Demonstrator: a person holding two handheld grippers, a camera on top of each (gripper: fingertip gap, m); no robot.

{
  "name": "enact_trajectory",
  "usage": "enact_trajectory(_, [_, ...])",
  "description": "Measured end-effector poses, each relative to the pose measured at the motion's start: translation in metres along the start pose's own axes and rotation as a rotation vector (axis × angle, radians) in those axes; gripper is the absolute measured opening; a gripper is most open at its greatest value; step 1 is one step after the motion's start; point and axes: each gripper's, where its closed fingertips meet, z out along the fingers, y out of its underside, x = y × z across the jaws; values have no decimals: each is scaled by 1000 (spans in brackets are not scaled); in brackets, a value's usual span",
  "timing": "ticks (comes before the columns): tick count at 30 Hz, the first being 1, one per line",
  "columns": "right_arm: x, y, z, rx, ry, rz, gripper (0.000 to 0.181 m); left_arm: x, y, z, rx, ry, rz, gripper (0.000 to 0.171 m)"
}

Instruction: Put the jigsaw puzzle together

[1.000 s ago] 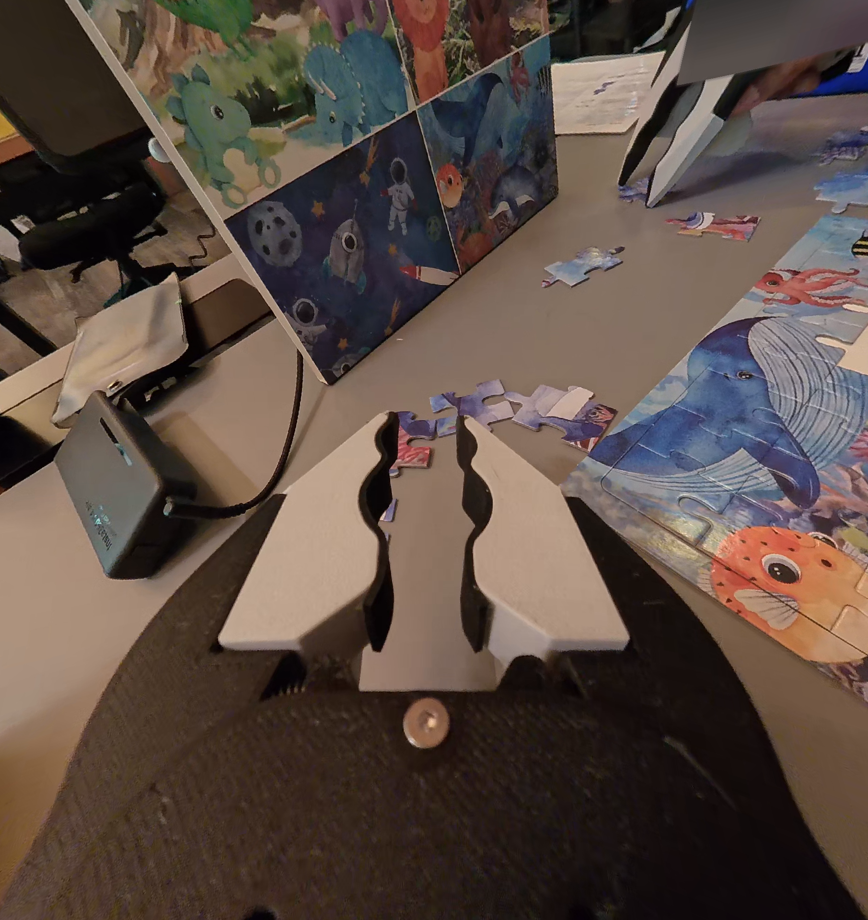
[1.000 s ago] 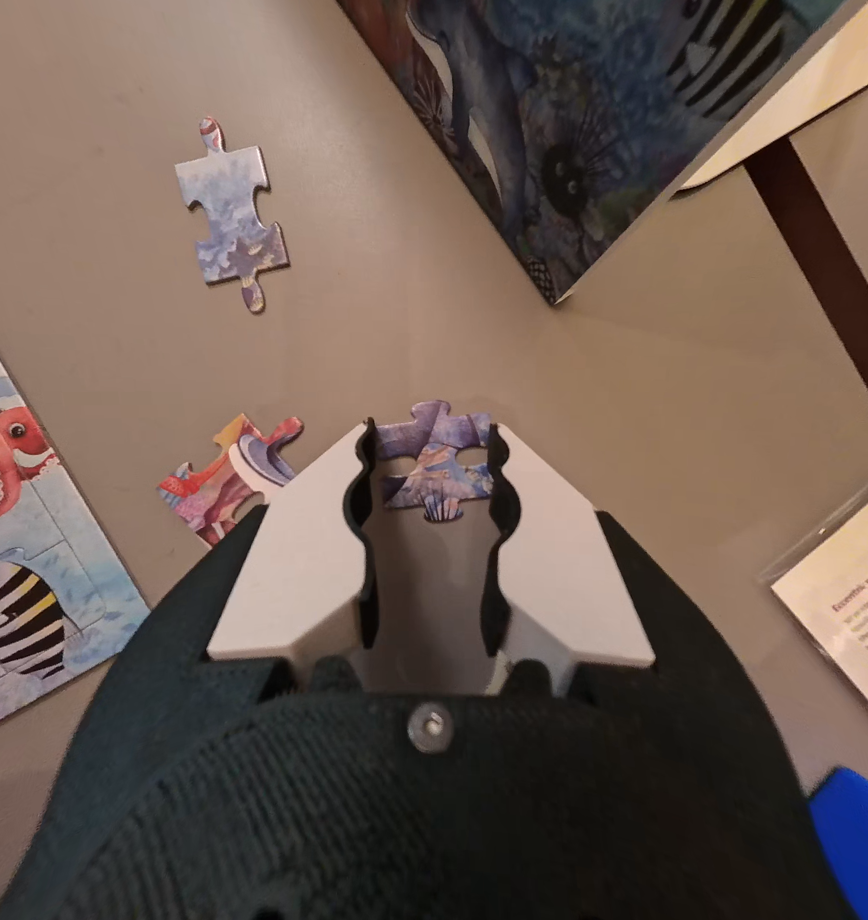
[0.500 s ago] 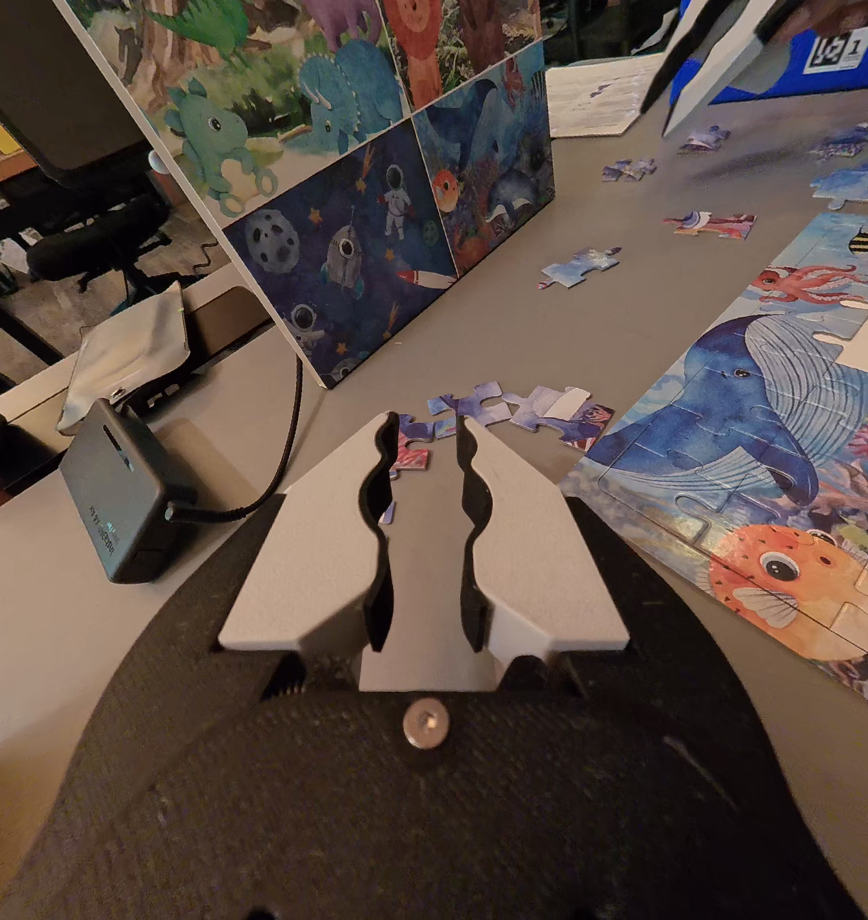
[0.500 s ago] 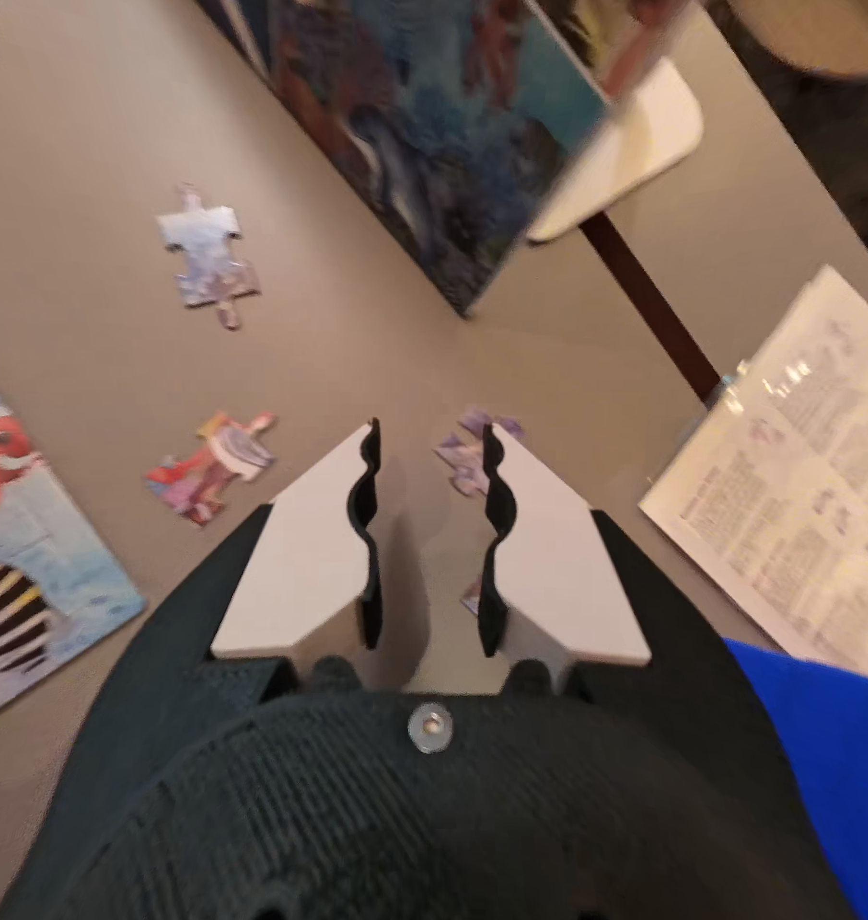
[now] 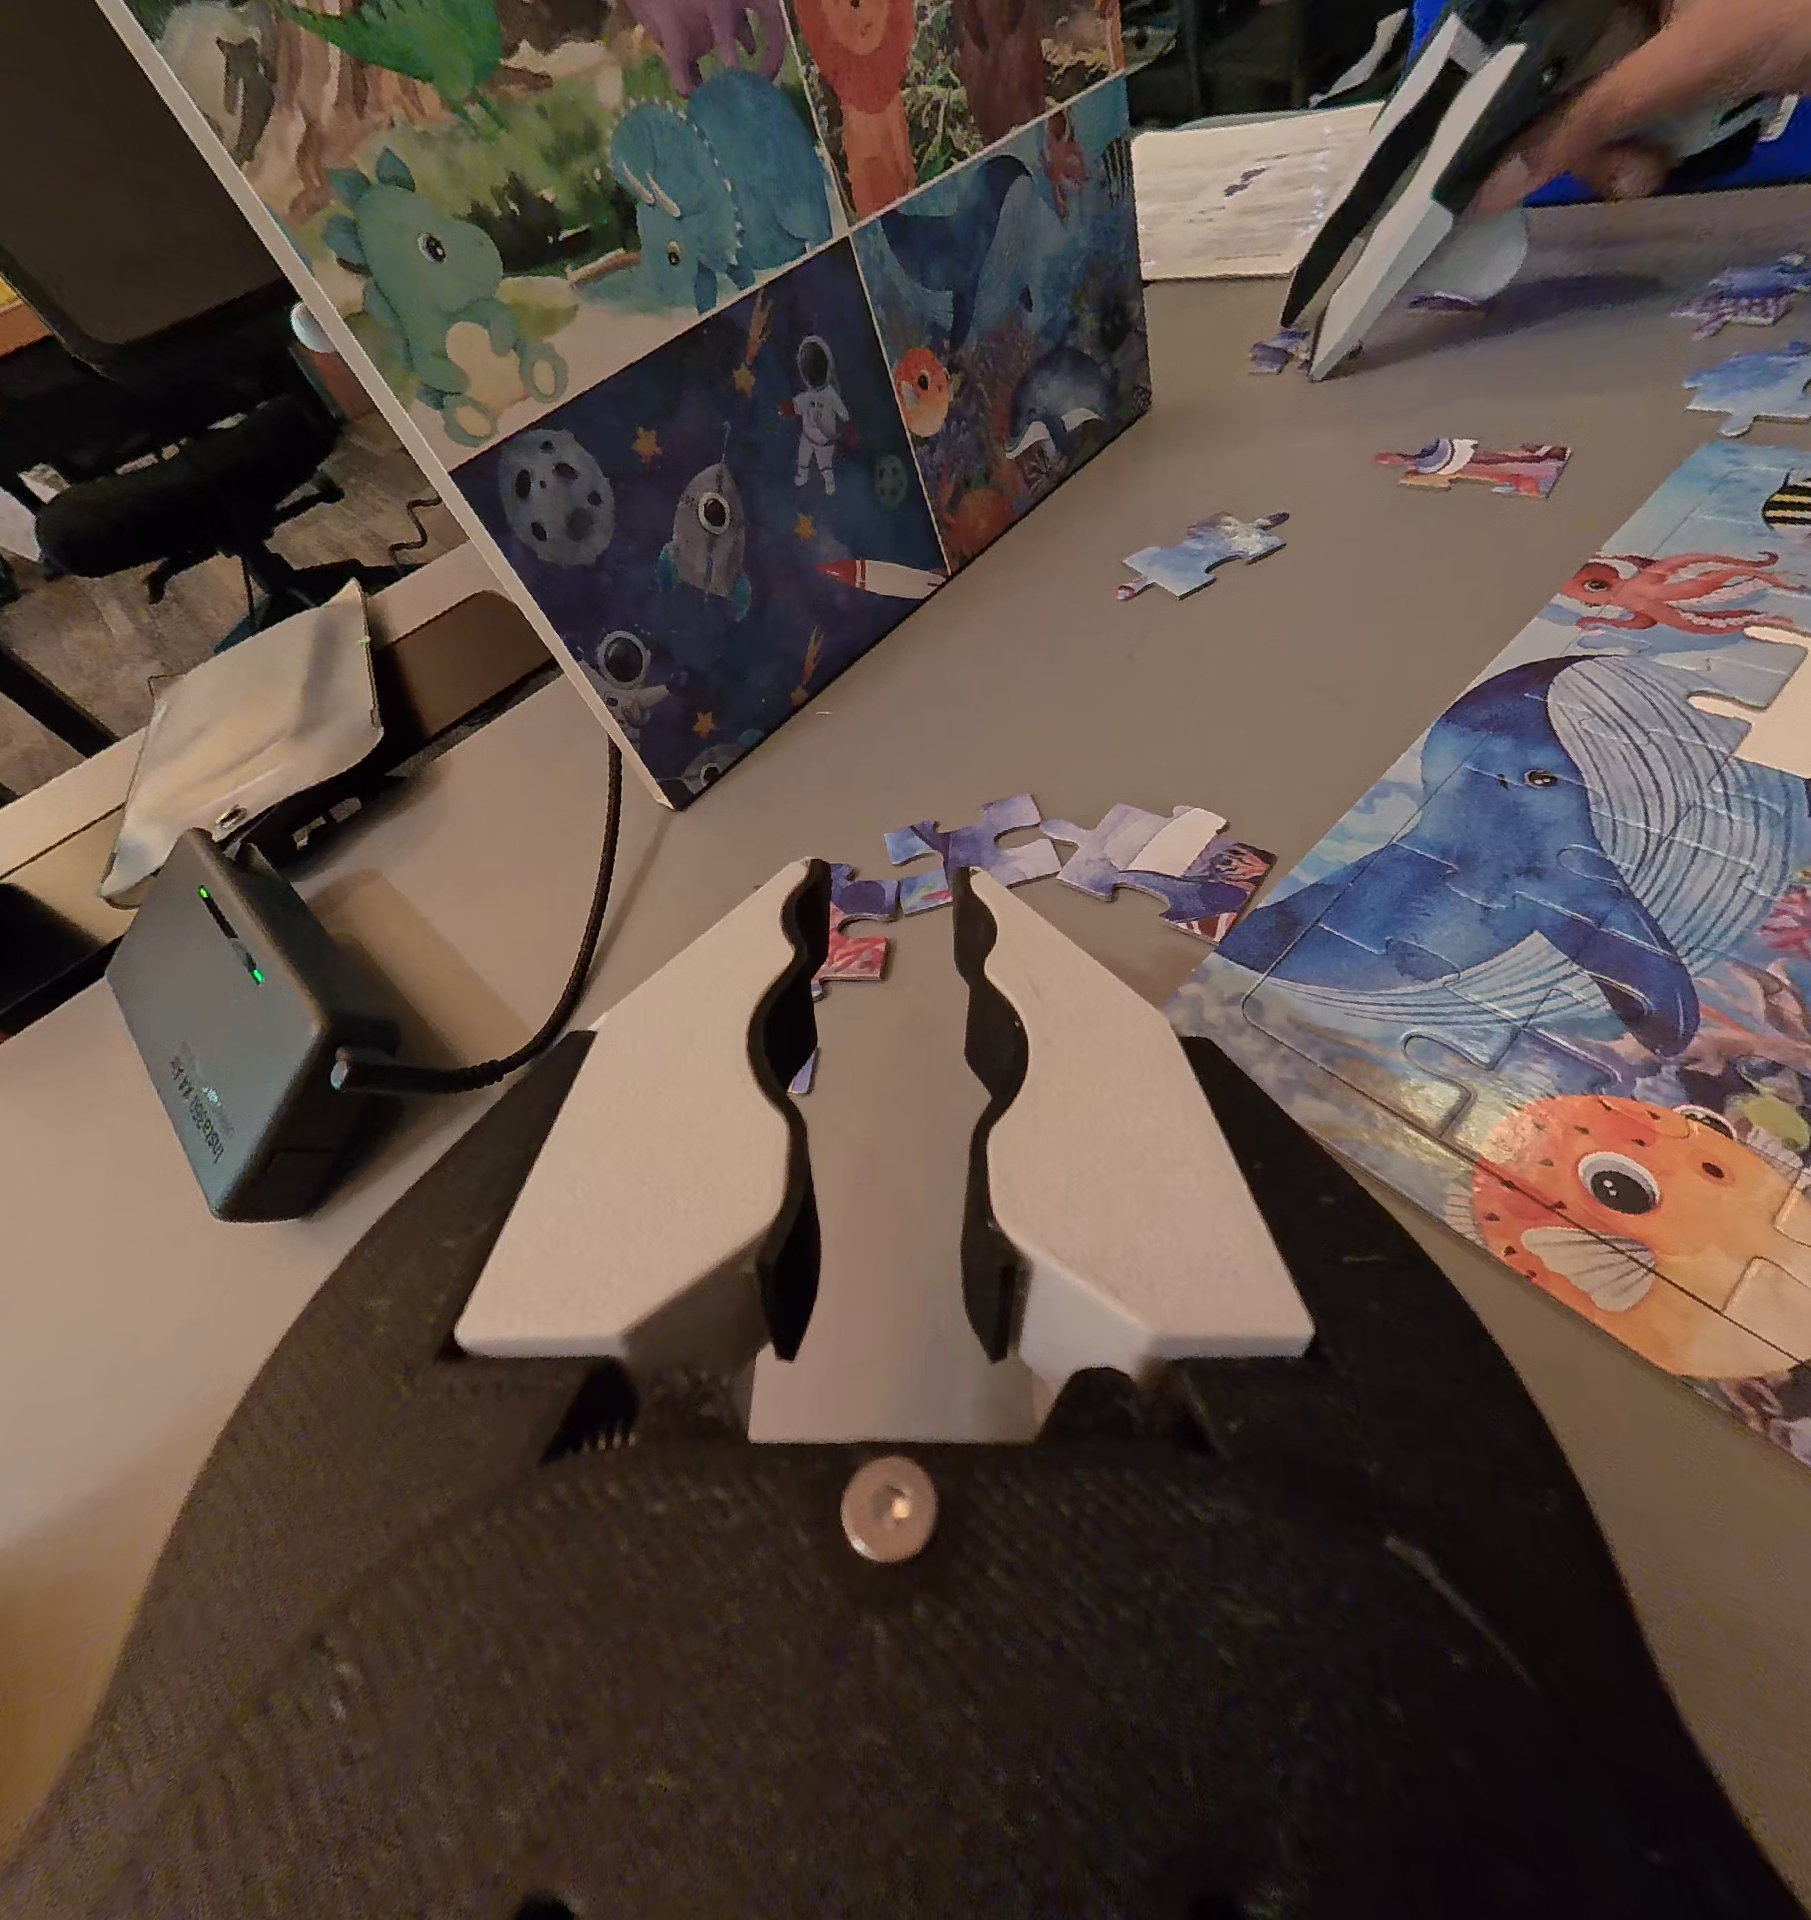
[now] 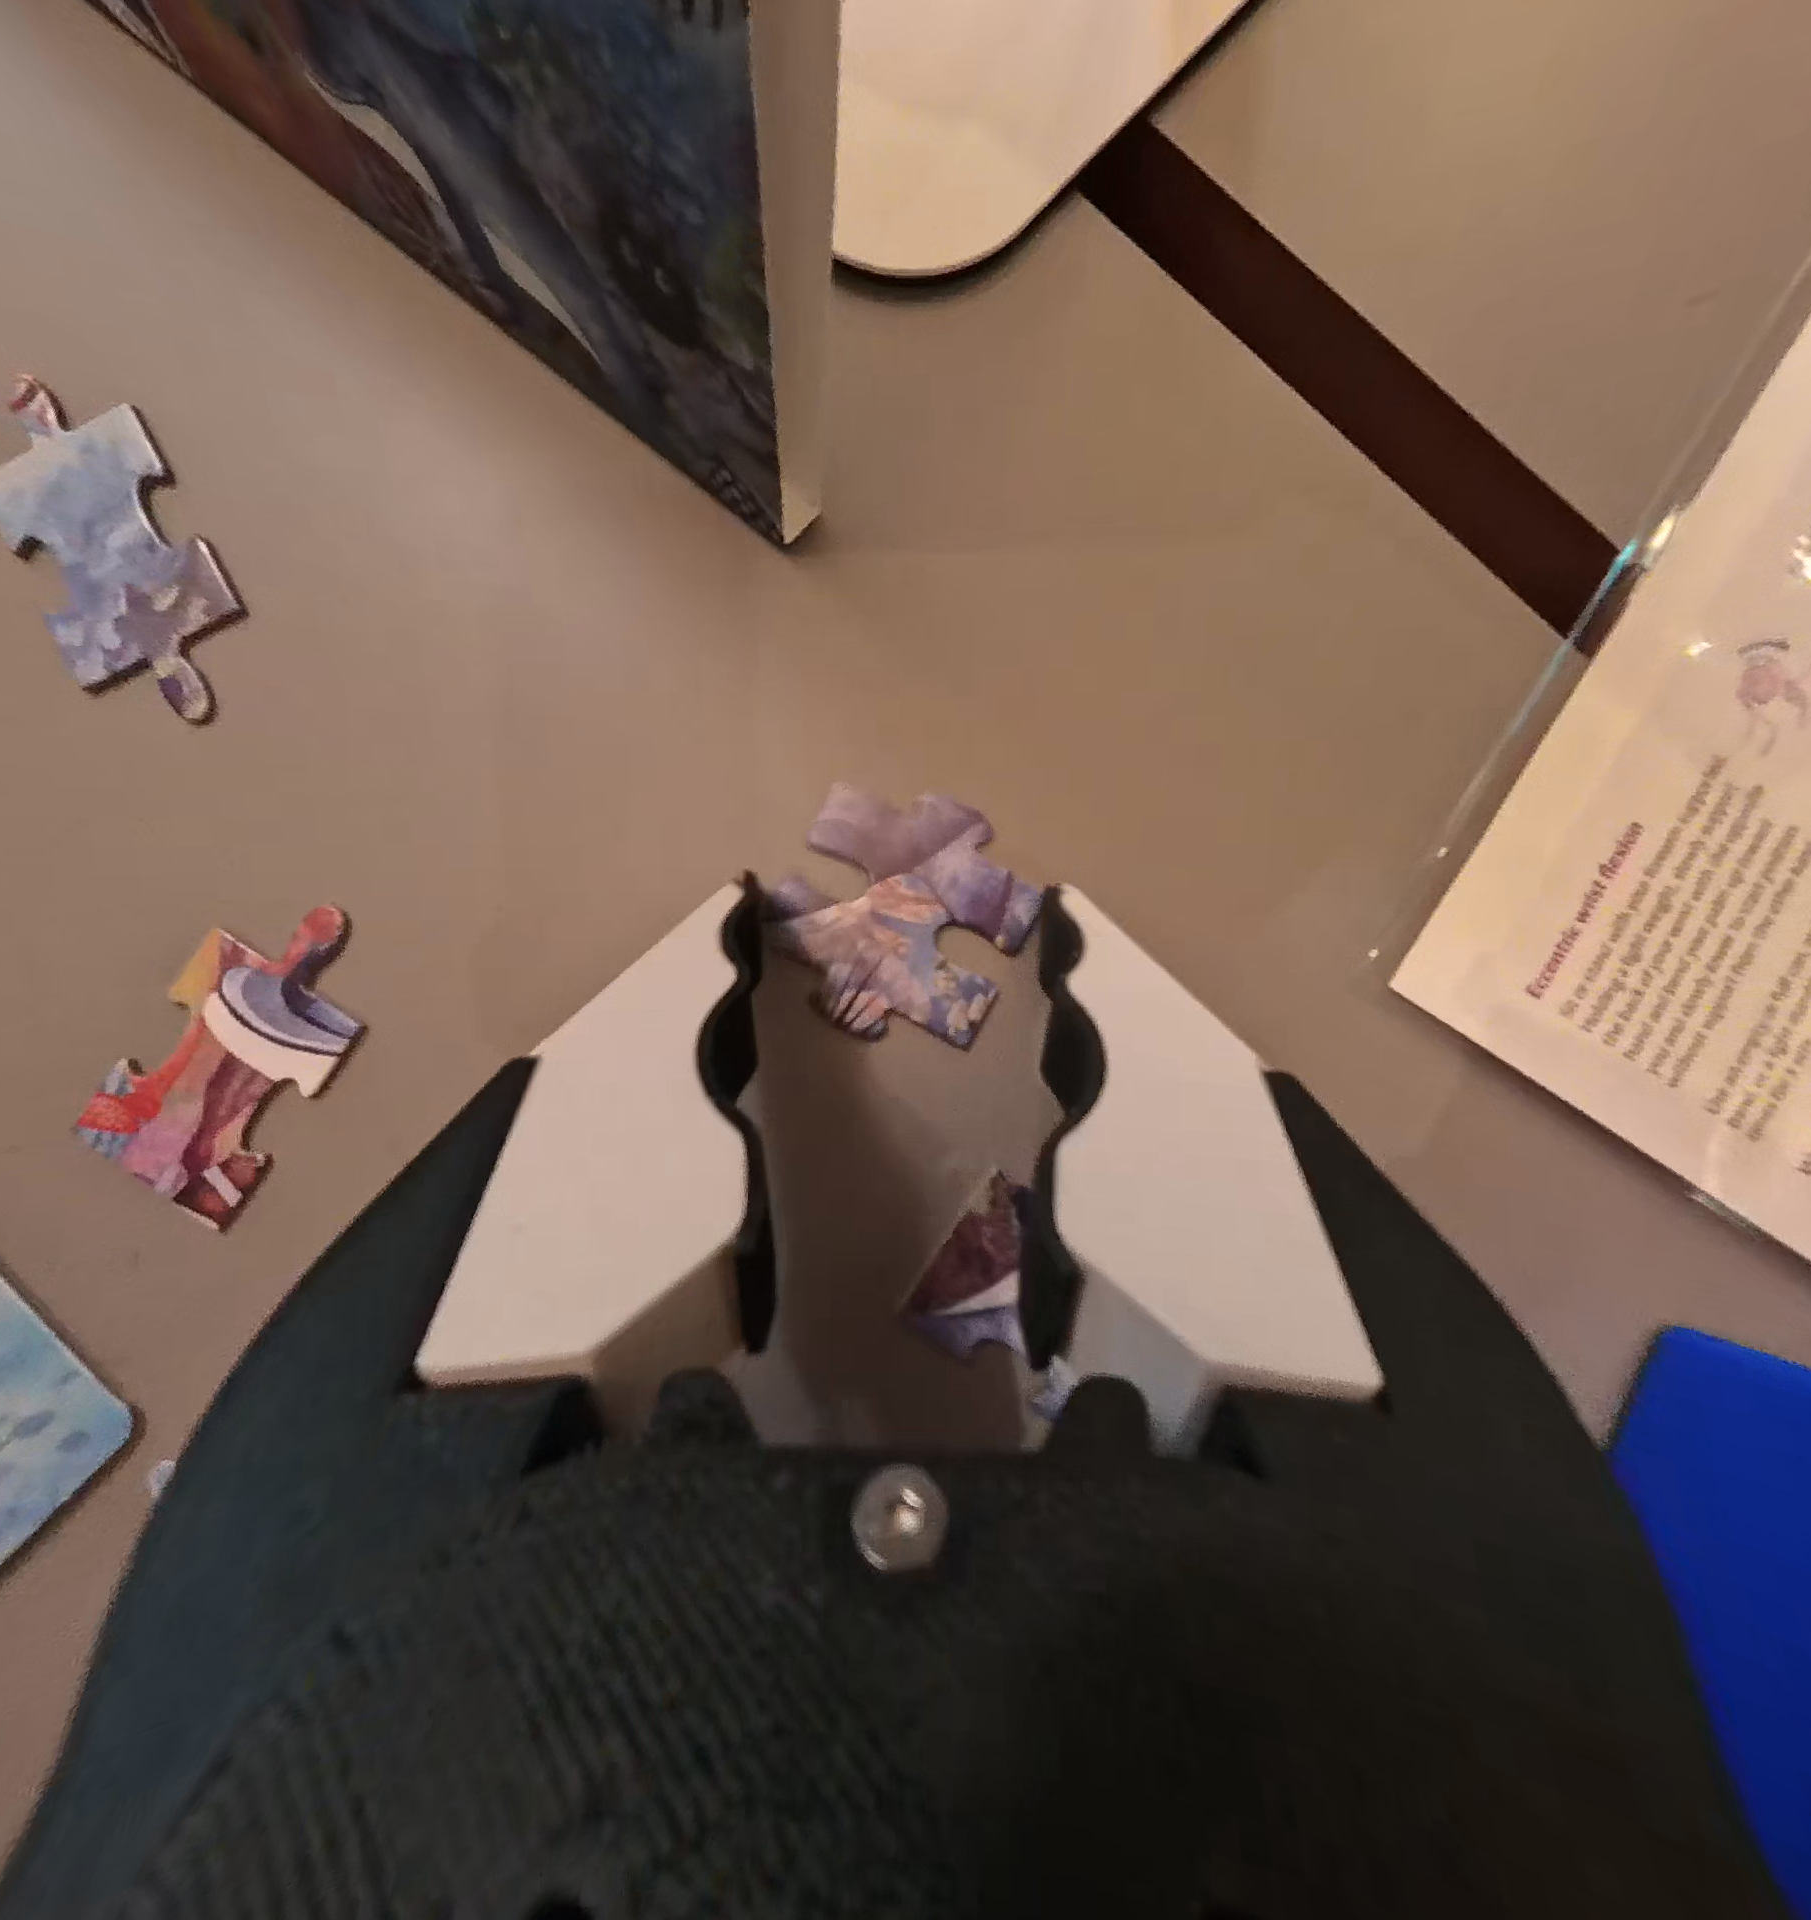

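A purple jigsaw piece (image 6: 906,920) lies flat on the grey table (image 6: 568,727), between the spread tips of the right gripper (image 6: 899,896). Thin, light and stiff, it likely needs pinching by opposite edges. The left gripper (image 5: 888,883), also spread, holds nothing near the half-built puzzle (image 5: 1566,935).

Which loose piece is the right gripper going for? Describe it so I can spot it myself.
Start at the upright picture box on the grey table. Just past the box's near corner, the purple puzzle piece lies flat between the open right gripper fingertips. Unlike the pale blue piece and the red-and-orange piece to its left, it is lilac.
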Motion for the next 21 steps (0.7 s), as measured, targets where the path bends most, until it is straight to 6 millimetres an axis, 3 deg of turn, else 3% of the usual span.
enact_trajectory(9, [-10, -1, -2, -13, -15, -18, 46, 1, 0, 0, 2, 1, 9, 21])
enact_trajectory(10, [-14, -3, -4, 1, -37, -29, 16, 1, 0, 0, 3, 2, 8, 21])
enact_trajectory(11, [-18, -8, -7, 31, -53, -37, 11, 1, 0, 0, 4, 2, 7, 21])
enact_trajectory(12, [-20, -12, -10, 52, -55, -34, 27, 1, 0, -1, 4, 2, 6, 21])
enact_trajectory(13, [-20, -11, -12, 36, -55, -33, 31, 1, 0, -1, 4, 2, 5, 21])
enact_trajectory(15, [-13, -7, -14, -14, -2, -39, 34, 1, 0, 0, 3, 3, 5, 21])
enact_trajectory(19, [9, -14, -17, 46, 111, 21, 20, 1, 0, 0, 0, 3, 8, 21])
enact_trajectory(21, [16, -14, -15, 48, 117, 105, 25, 1, 0, 0, 0, 2, 10, 21])
